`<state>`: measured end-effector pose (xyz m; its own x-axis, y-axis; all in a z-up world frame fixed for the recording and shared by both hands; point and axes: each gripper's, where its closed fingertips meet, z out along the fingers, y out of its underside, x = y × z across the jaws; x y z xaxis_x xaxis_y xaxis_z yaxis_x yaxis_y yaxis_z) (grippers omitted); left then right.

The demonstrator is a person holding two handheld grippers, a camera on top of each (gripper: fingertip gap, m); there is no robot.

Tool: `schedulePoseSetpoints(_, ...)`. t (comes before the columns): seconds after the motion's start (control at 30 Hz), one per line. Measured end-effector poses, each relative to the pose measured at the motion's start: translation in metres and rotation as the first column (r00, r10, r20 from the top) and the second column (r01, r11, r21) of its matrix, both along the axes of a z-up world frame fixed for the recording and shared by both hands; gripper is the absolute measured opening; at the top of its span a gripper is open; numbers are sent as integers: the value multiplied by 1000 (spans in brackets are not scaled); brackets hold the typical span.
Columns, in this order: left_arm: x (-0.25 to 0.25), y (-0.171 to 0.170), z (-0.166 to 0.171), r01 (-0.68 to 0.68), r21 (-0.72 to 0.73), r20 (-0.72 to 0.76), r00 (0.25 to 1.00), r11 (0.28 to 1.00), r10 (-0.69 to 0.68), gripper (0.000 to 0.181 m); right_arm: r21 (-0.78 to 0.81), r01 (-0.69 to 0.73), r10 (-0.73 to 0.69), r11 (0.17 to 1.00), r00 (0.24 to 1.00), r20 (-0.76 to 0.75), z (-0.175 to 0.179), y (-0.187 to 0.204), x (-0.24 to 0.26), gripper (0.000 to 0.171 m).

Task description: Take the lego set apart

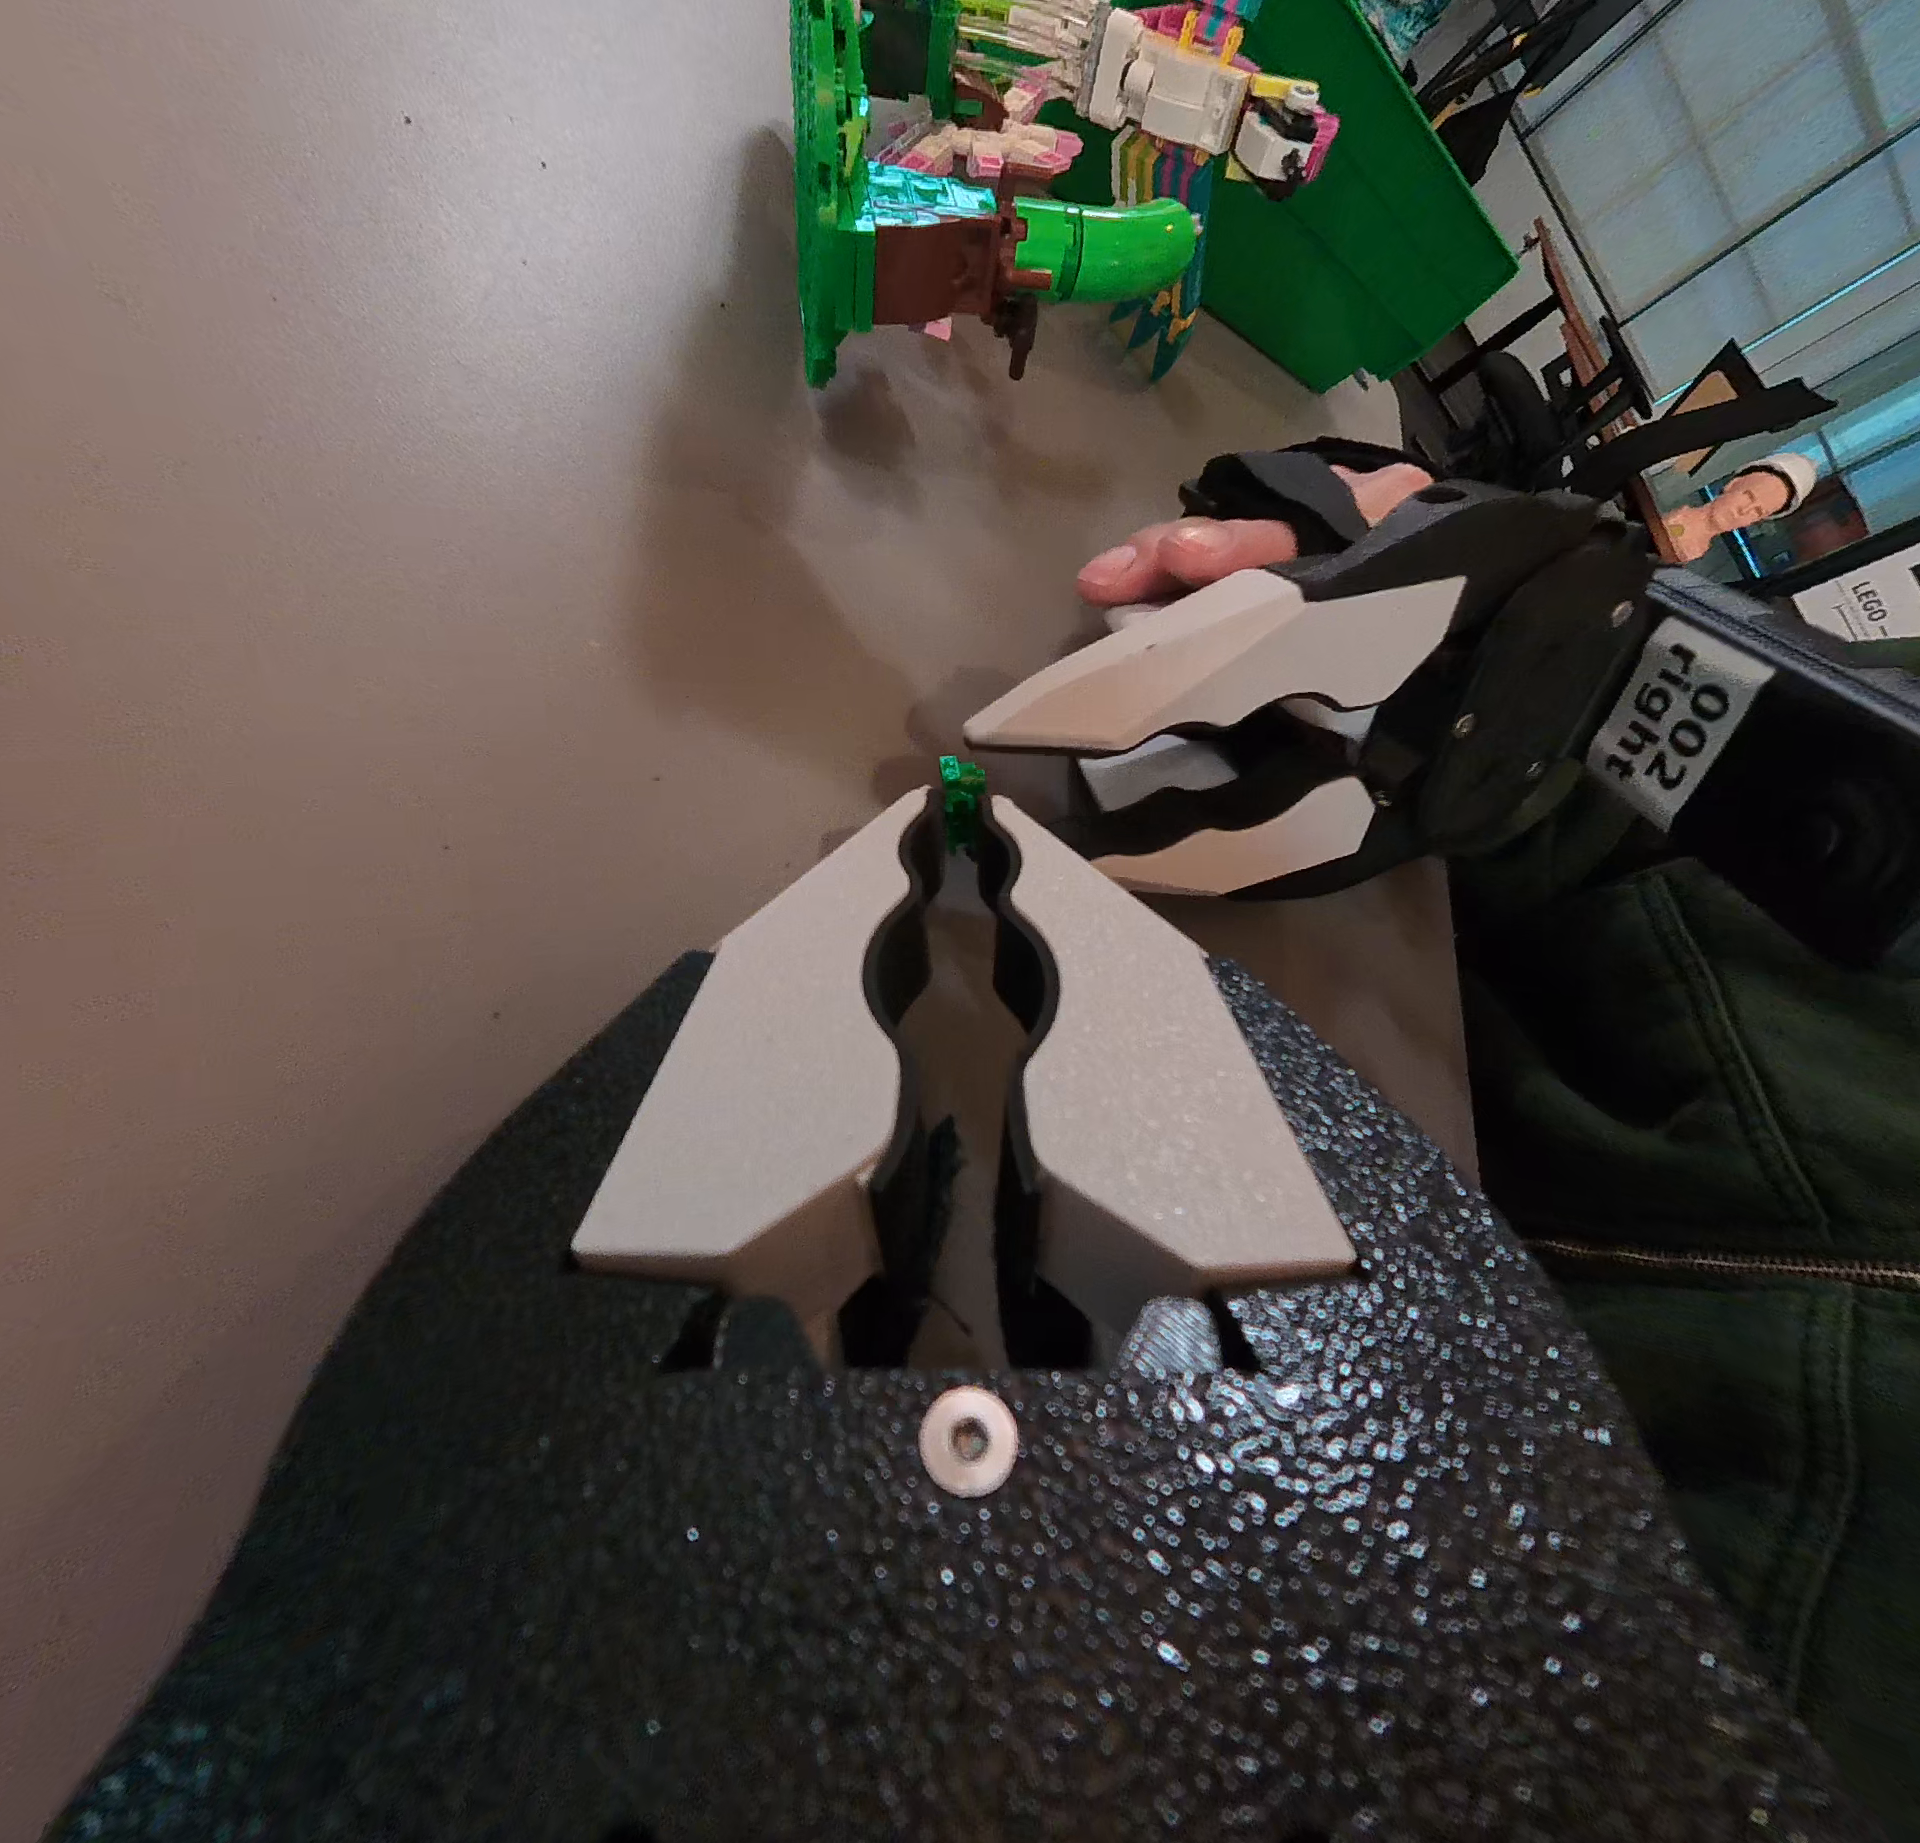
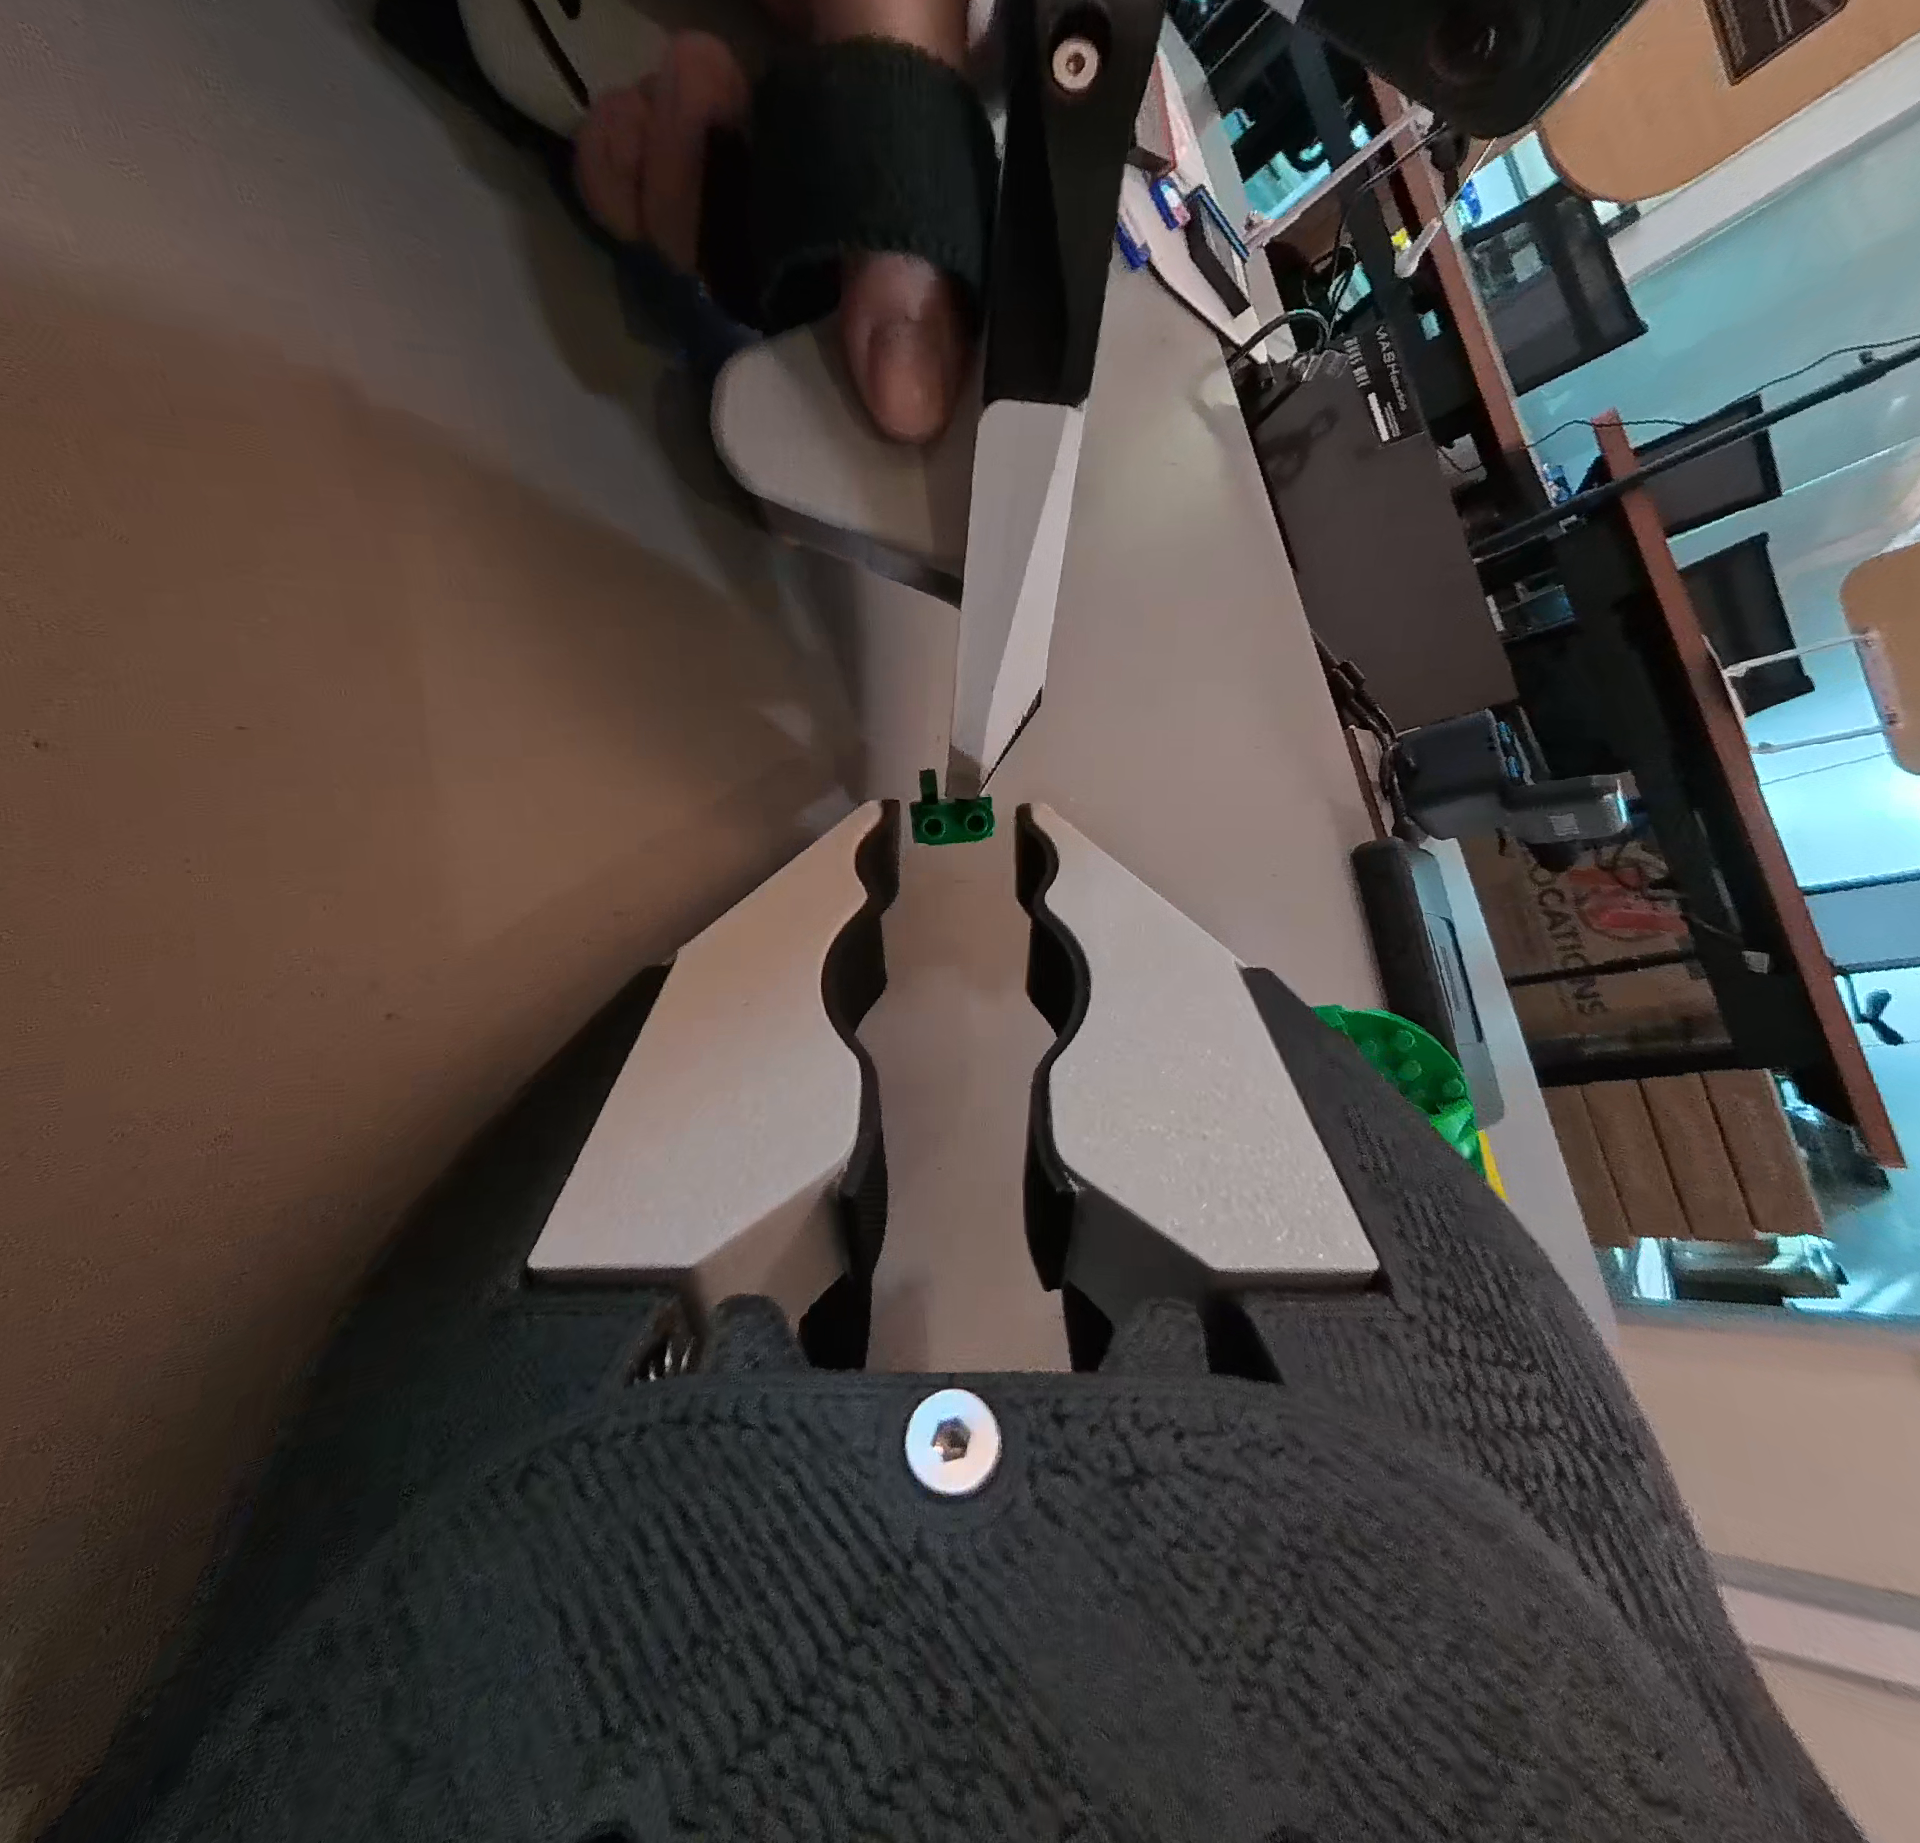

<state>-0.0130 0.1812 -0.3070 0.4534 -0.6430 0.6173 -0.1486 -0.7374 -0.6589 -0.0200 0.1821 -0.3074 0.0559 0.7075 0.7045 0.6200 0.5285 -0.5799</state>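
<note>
Now a tiny green lego piece is pinched at the very tips of the left gripper, jaws clamped on it. Opposite, the right gripper is held with jaws apart, the piece just ahead of them. Light, rigid, slippery plastic, probably; its exposed studded end should be taken squarely.

We see a pale beige desk under soft light. Past its far edge stand a green bin, dark shelving and glass partitions with bright, bluish daylight behind.
</note>
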Motion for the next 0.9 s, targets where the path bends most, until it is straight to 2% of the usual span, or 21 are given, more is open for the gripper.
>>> schedulePoseSetpoints(0.07,0,0,0,-1,-3,2,1000,1000,1,4,11,5,-5,1000,1000,15,-2,1,0,14)
schedulePoseSetpoints(0.5,0,1,-4,3,-1,-40,999,1000,-3,4,79,8,-15,997,996,88,-7,0,0,14)
schedulePoseSetpoints(0.9,0,0,-5,27,119,-118,993,993,-13,3,217,-12,-10,976,995,103,-6,-5,3,12)
